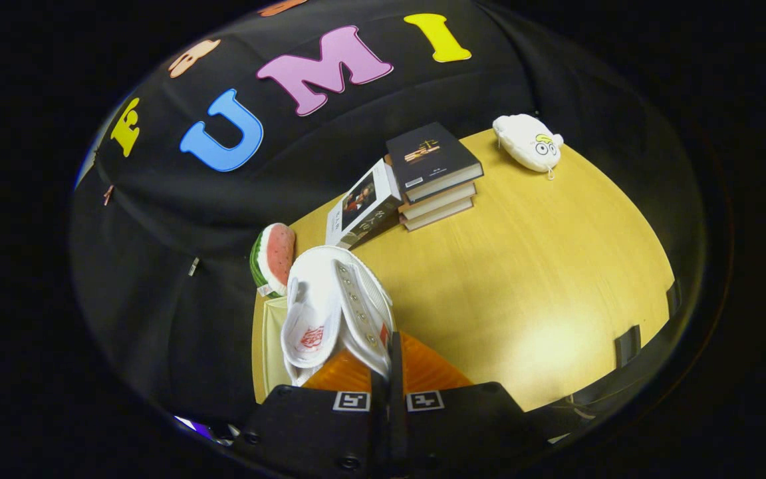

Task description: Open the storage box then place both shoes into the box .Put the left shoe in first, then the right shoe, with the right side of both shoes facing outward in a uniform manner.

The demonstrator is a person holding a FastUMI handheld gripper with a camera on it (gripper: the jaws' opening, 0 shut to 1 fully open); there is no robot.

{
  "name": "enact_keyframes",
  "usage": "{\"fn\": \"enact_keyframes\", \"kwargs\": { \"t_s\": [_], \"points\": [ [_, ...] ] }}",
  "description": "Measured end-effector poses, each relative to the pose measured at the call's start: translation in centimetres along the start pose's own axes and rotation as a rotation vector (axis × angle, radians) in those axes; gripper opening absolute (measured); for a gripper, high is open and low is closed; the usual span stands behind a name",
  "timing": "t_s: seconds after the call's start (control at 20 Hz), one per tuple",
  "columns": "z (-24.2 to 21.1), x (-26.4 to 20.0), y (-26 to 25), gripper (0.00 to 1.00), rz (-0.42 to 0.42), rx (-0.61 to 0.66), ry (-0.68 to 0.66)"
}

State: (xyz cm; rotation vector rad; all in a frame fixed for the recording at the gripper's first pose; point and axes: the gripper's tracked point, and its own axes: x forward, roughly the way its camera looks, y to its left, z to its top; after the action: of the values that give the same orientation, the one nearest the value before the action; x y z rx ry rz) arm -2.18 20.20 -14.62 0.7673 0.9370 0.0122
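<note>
The gripper (388, 372) clamped the white shoe (336, 306) by its edge above the table (542, 279), with watermelon toy (275, 256) and books (433, 176) beyond.

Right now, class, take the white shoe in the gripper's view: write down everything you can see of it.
The white shoe looks like canvas or leather, with a row of metal eyelets beside its opening and a red mark printed on the insole. It is held tipped, opening toward the camera, toe pointing away. The gripper has its fingers closed together on the shoe's rim. Beyond it sits a watermelon-slice toy; the wooden table lies beneath.
</note>
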Motion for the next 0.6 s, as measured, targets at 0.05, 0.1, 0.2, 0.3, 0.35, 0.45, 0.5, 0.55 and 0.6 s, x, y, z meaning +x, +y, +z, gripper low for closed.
{"fn": "enact_keyframes", "kwargs": {
  "t_s": [0.05, 0.1, 0.2, 0.3, 0.35, 0.45, 0.5, 0.55, 0.6],
  "points": [
    [-0.8, 0.5, 1.1, 0.05, -0.010, 0.015, 0.025],
    [-1.6, 1.1, 2.0, 0.05, -0.024, 0.026, 0.049],
    [-3.1, 2.0, 3.7, 0.05, -0.049, 0.035, 0.083],
    [-3.3, 3.9, 4.8, 0.05, -0.079, 0.034, 0.103],
    [-3.9, 4.5, 5.2, 0.05, -0.095, 0.033, 0.109],
    [-5.0, 5.8, 5.5, 0.05, -0.126, 0.004, 0.118],
    [-5.5, 6.3, 5.4, 0.05, -0.144, -0.020, 0.119],
    [-5.7, 6.8, 5.1, 0.05, -0.165, -0.036, 0.107],
    [-5.7, 7.3, 4.8, 0.05, -0.185, -0.057, 0.090]
  ]
}}
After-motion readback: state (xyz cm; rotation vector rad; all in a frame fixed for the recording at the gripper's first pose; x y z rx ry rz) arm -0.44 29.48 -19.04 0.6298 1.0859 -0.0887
